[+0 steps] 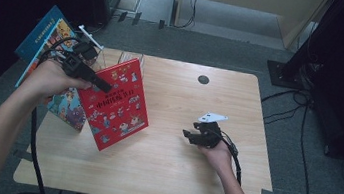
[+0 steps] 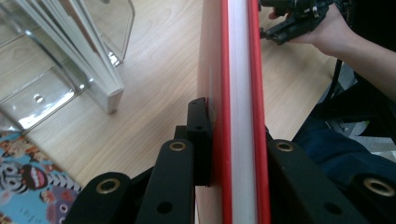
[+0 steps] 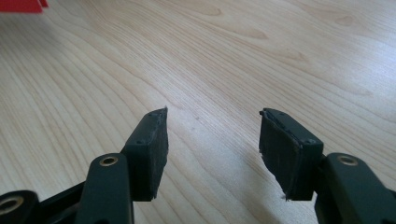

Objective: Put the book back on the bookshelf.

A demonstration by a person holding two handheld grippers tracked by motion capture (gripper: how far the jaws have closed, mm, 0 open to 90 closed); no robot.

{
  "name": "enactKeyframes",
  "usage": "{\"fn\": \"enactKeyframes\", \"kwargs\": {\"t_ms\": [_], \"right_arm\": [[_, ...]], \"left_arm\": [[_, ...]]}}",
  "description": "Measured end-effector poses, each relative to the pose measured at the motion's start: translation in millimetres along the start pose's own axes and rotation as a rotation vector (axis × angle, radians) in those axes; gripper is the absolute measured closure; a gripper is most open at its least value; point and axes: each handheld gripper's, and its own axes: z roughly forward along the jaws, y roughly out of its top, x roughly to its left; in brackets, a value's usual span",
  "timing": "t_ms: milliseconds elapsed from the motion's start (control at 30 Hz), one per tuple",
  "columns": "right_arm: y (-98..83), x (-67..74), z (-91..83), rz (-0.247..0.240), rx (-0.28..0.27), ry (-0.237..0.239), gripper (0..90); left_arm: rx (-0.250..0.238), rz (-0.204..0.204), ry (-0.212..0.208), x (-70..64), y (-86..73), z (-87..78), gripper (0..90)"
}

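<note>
Holding the red book [image 1: 118,102] by its top edge, we are carrying it tilted above the left half of the table [image 1: 186,164], with its lower corner hanging just over the wood. Our left gripper [image 1: 103,86] is clamping hard on it: in the left gripper view the jaws are pressing both covers of the book [image 2: 239,93], the white page block showing between them. Our right gripper [image 1: 189,135] is resting low at the right, jaws standing well apart with nothing between them, bare wood showing through the gap [image 3: 212,135]. We are judging the grip the weak point: the covers are looking glossy and stiff, the pinch is sitting near one edge, so the book could be swinging or sliding out and its corner striking the table. Swinging it left, we could also be knocking the clear rack [image 2: 60,79], a thin, hard, see-through plastic stand with upright dividers, and tipping the pale book [image 2: 105,81] leaning in it. Two more picture books [image 1: 49,40] are lying at the far left, flat and colourful, partly over the table's edge. The tabletop is smooth, light wood grain with rounded corners.
</note>
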Motion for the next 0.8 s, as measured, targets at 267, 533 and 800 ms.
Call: {"fn": "enactKeyframes", "kwargs": {"t_ms": [267,533,800], "right_arm": [[-4.2,-0.3,3.7,0.004,0.020,-0.008,42.4],[-7.6,0.3,9.3,0.003,0.037,-0.021,42.3],[-14.5,3.6,10.5,-0.046,-0.008,-0.048,41.5]], "left_arm": [[-0.032,-0.043,0.016,9.3,-15.2,-13.7,80.0],[-0.055,-0.078,0.029,18.8,-32.2,-27.4,80.0],[-0.071,-0.119,0.048,28.0,-49.0,-40.1,80.0]]}}
